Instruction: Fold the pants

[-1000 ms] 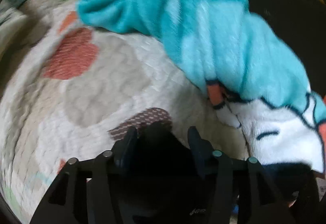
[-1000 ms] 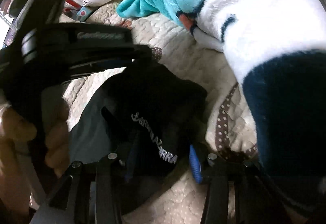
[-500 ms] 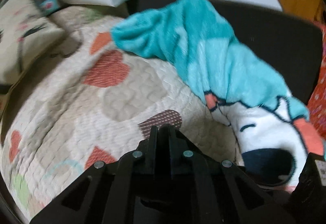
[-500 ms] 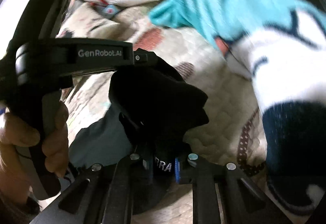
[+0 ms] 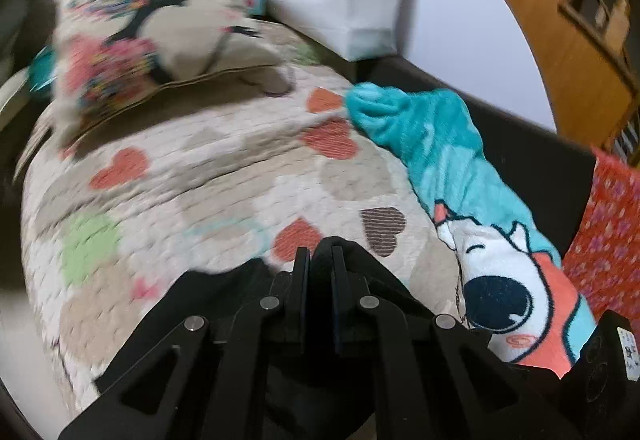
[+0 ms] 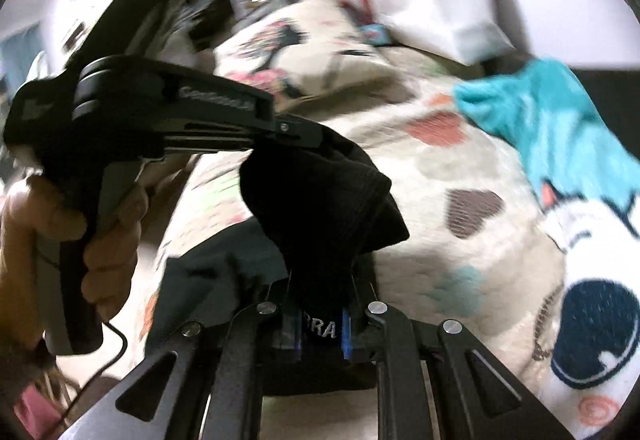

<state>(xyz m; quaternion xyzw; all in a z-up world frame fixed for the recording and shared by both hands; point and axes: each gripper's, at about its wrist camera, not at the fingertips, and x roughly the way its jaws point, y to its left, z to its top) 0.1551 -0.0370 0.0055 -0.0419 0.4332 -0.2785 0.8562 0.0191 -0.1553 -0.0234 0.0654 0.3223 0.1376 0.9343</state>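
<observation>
Both claws, left gripper (image 5: 319, 260) and right gripper (image 6: 320, 320), clamp tight on bunched black fabric pants (image 6: 320, 199) mid-frame; uneven pulling could twist the fold

A: Any lettering you can actually read?

B: Only a scrap. On the black pants (image 6: 320, 199), white stitched capitals "RRA" sit right between the fingers of the right gripper (image 6: 322, 324); the rest of the word is covered.

A: And the other tool?

B: The left gripper (image 6: 296, 133), up and to the left of the right one in the right wrist view, carries a pale printed brand line along its side, but it is too blurred to spell out.

A: Anything in the left wrist view?

B: At the far right edge, a small white sticker (image 5: 629, 350) on a black body beside the left gripper; its print is too small to read.
</observation>
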